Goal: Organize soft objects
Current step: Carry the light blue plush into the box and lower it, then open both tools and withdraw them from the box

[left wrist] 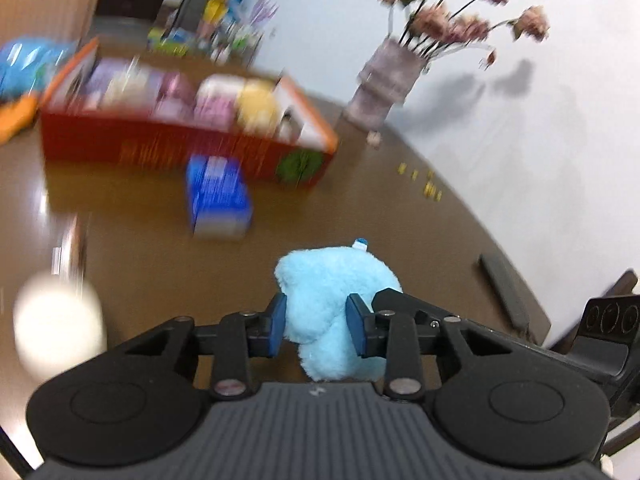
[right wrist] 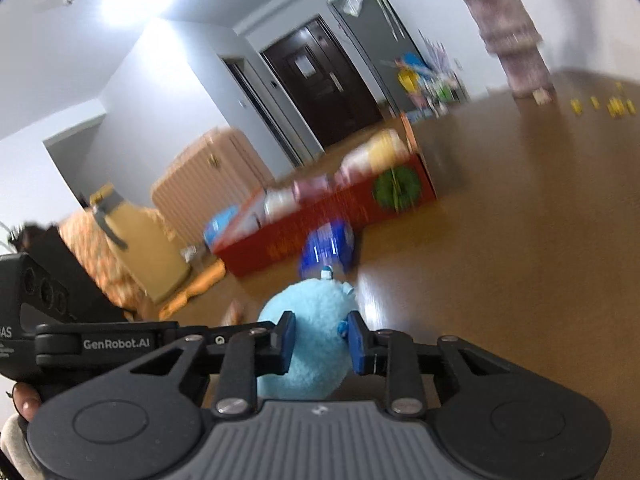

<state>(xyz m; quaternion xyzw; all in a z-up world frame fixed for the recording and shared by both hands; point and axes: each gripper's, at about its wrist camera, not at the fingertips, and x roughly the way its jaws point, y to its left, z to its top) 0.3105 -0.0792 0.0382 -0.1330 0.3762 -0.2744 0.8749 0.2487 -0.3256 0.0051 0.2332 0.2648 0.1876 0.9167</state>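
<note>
A fluffy light-blue plush toy hangs just above the brown table, pinched from two sides. My left gripper is shut on its lower part, blue pads pressed into the fur. In the right wrist view my right gripper is likewise shut on the same plush. The left gripper's black body reaches in from the left there, held by a hand. A red open box holding several pastel soft items stands further back on the table.
A blue packet lies just in front of the red box. A white round object sits at the left, a flower vase at the back right by the wall. Small yellow pieces and a black bar lie to the right.
</note>
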